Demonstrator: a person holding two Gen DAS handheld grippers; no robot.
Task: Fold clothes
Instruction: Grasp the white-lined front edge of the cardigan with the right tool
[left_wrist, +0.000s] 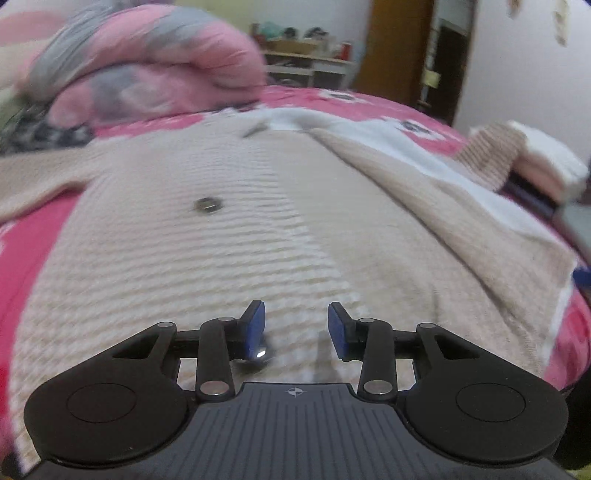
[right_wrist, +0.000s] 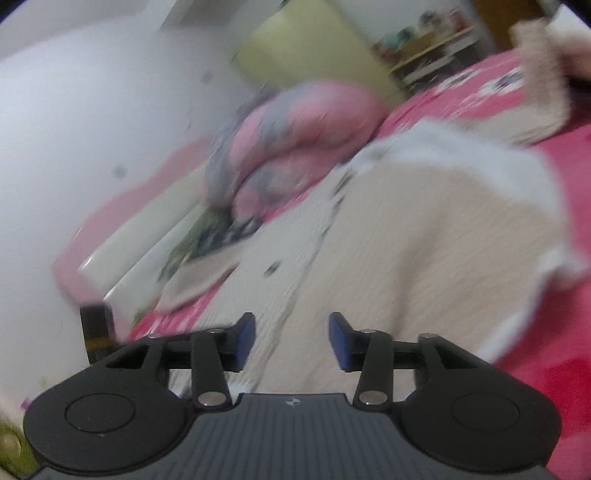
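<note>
A beige ribbed knit cardigan (left_wrist: 258, 236) lies spread across the bright pink bedspread (left_wrist: 33, 258). A rumpled pink-and-grey quilt (left_wrist: 147, 70) sits toward the bed's far edge. The left gripper (left_wrist: 296, 328) and right gripper (right_wrist: 291, 341) hover over the cardigan, jaws partly open, holding nothing.

Left gripper (left_wrist: 296, 328): jaws parted, clear gap between the blue pads (left_wrist: 258, 325), nothing clamped between them; pointing forward and angled down, body level in its view. Right gripper (right_wrist: 291, 339): jaws also parted, gap a touch wider, nothing between its blue pads (right_wrist: 245, 339); pointing shallower than the left, and its view is tilted and heavily blurred. No hand or sleeve visible in either wrist view.
</note>
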